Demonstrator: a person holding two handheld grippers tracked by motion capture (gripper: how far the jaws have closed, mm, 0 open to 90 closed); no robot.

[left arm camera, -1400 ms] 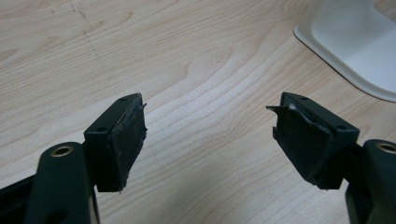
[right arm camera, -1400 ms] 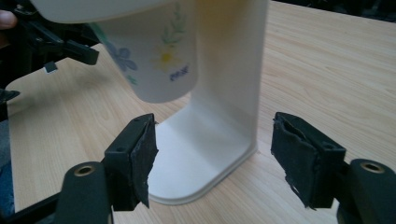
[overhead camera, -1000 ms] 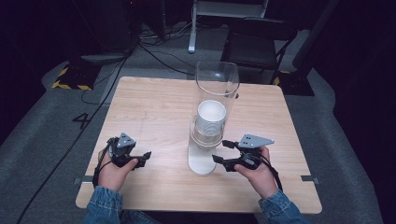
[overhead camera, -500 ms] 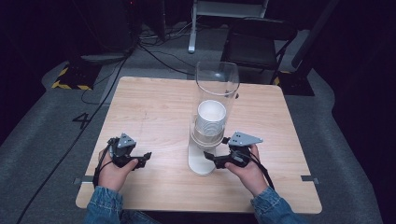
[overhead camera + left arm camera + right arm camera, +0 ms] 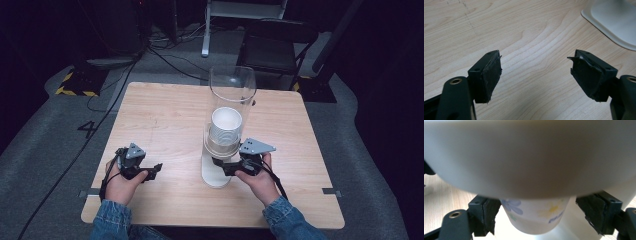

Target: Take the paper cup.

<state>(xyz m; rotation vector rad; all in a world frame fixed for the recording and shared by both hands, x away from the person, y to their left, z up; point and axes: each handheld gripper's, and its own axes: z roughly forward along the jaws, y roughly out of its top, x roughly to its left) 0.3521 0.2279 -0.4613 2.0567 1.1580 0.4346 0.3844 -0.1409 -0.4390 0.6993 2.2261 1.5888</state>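
Desk (image 5: 165,125): pale wood-grain laminate, smooth, faint sheen. Cup dispenser tube (image 5: 232,87): clear glossy plastic; its base (image 5: 214,175): off-white smooth plastic. Paper cup (image 5: 534,216): matt paper with printed flowers. Tongs (image 5: 535,72): matt black plastic, pads (image 5: 491,77) of rough, frayed black rubber.

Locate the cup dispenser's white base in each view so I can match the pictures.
High view: white base at table centre, beside the right gripper.
Left gripper view: its corner at top right.
Right gripper view: blurred, behind the floral paper cup.
Shared landmark: the wooden table.
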